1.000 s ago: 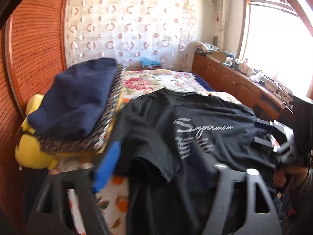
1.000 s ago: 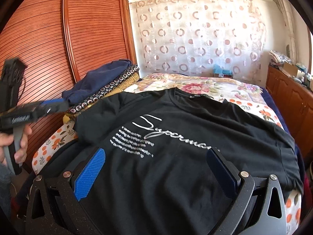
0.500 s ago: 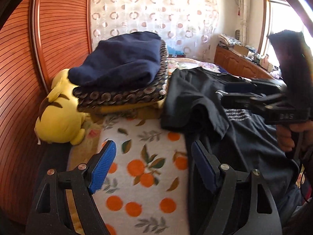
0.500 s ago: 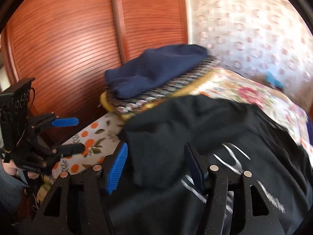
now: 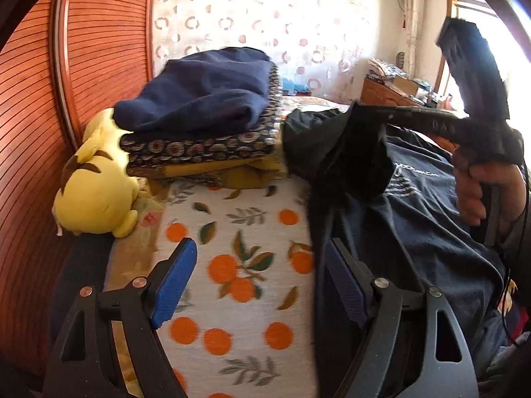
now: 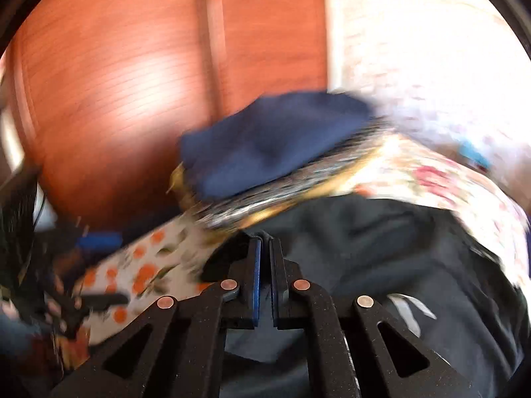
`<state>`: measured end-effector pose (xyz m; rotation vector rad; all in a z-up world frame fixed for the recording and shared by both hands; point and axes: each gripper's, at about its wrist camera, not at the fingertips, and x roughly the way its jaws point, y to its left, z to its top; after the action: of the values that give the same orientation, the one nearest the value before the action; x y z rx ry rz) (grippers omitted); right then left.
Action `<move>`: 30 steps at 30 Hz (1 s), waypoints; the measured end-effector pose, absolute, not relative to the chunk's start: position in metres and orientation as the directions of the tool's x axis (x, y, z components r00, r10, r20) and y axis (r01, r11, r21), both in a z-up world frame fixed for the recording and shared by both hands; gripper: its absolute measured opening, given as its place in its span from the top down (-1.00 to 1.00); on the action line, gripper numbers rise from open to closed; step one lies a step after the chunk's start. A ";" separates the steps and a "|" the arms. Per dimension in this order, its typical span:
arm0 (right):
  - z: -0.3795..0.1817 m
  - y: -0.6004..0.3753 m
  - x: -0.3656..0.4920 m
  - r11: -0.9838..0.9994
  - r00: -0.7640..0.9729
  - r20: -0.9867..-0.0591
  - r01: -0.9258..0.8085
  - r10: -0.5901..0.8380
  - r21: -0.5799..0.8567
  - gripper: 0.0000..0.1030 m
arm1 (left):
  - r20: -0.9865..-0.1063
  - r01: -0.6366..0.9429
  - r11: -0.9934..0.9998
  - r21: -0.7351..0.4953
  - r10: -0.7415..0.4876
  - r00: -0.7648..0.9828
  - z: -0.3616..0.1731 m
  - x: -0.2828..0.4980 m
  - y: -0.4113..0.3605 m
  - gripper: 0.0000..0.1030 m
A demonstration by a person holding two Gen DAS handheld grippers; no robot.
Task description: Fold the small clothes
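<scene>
In the left wrist view, the left gripper [image 5: 259, 282] hangs low over the bed cover [image 5: 232, 232] with the orange-fruit print, and its jaws stand wide with nothing between them. One blue pad [image 5: 174, 282] is over the cover, and the other is over the left edge of the black T-shirt [image 5: 415, 219], which lies on the right part of the bed with white lettering on its chest. Only this view shows the right gripper [image 5: 365, 112] from the side: a hand [image 5: 481, 192] holds its handle at the right, and its tip pinches the sleeve of the T-shirt and lifts it up as a dark fold. Far left, a stack of folded clothes [image 5: 199, 126] with a navy piece on top sits beside a yellow plush toy [image 5: 96, 195], near the wooden wardrobe doors [image 5: 99, 49].

The right wrist view is strongly blurred. Here the jaws have just been closing and are now almost together, with black cloth between the pads. Only here the left gripper shows, dimly, at the far left.
</scene>
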<state>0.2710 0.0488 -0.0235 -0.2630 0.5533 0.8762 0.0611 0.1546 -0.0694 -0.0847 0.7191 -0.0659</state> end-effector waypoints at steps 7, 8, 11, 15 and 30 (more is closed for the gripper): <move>-0.073 -0.007 0.295 0.852 0.633 -0.681 -0.524 0.369 -0.025 0.75 | -0.673 0.090 0.993 -0.070 -0.113 0.731 -0.074 0.076 0.120 -0.56; -0.076 -0.009 0.293 0.857 0.644 -0.678 -0.514 0.355 -0.040 0.57 | -0.675 0.094 0.993 -0.069 -0.116 0.729 -0.075 0.078 0.118 -0.56; -0.070 -0.007 0.284 0.858 0.681 -0.636 -0.511 0.363 -0.057 0.15 | -0.687 0.098 0.993 -0.058 -0.111 0.718 -0.079 0.084 0.113 -0.56; -0.058 0.016 0.270 0.789 0.636 -0.600 -0.615 0.485 -0.013 0.02 | -0.716 0.075 0.997 -0.022 -0.068 0.694 -0.086 0.092 0.113 -0.56; -0.099 0.093 0.304 0.669 0.479 -0.706 -0.743 0.521 -0.010 0.92 | -0.745 -0.001 1.000 -0.030 -0.022 0.667 -0.097 0.094 0.134 -0.56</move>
<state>0.3035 0.0925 -0.0988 -0.3367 0.7321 0.7892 0.0942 0.1340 -0.0970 -0.0288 0.8407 -0.0122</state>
